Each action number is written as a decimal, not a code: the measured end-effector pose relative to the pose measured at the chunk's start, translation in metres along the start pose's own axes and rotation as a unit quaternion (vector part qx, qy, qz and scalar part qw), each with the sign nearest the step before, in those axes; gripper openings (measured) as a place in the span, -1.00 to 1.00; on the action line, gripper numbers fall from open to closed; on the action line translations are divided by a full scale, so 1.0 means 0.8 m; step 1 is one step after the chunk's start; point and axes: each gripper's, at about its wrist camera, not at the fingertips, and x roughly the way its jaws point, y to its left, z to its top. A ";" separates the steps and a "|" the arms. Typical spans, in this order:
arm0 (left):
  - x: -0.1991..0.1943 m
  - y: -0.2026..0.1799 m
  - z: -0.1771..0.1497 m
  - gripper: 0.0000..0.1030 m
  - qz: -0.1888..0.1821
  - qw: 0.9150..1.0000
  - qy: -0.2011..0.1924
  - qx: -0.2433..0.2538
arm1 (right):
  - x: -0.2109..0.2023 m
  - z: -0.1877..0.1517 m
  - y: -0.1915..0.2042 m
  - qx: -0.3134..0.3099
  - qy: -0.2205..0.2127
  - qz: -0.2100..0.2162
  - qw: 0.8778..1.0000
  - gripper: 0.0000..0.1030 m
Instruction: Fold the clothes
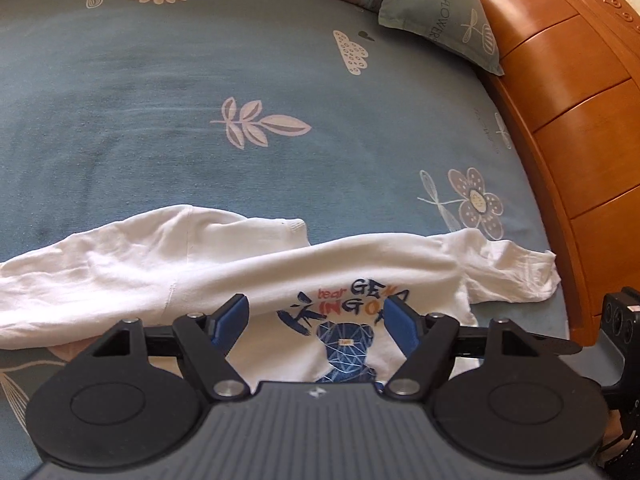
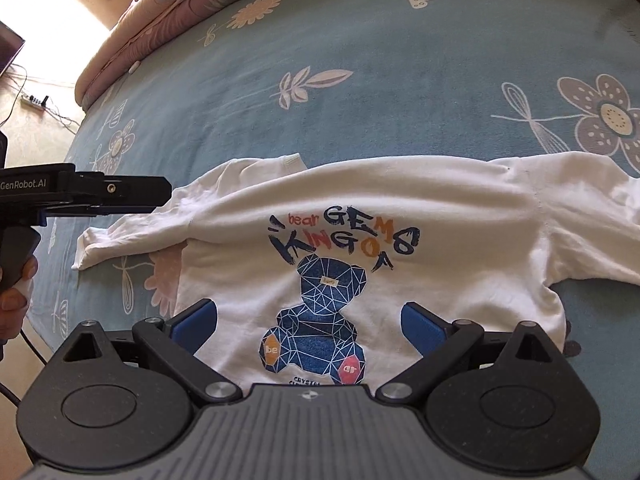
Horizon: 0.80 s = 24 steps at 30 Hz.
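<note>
A white long-sleeved shirt with a blue bear print lies on the blue flowered bed sheet. Its sleeves stretch out to both sides and a fold ridge runs across its top edge; the collar peeks out behind the ridge. My left gripper hovers open over the lettering, its blue pads empty. My right gripper is open above the bear, with nothing between its pads. A hand holds the left tool's black housing beside the left sleeve.
A wooden headboard runs along the right of the bed, with a grey-green pillow against it. A pink quilt lies along the far edge. The bed's edge drops to the floor at left, where a power strip and cables lie.
</note>
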 end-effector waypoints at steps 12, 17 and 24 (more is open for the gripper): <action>0.045 0.008 0.042 0.42 0.045 0.996 -0.028 0.075 | 0.033 -0.040 -0.008 0.033 0.058 0.008 0.998 0.95; 0.098 0.019 0.092 0.19 0.100 0.982 -0.005 0.161 | 0.012 -0.019 -0.013 0.026 0.035 0.001 0.999 0.95; 0.150 -0.006 0.089 0.19 0.070 0.954 0.035 0.290 | -0.004 -0.016 -0.037 0.059 0.019 -0.024 0.998 0.95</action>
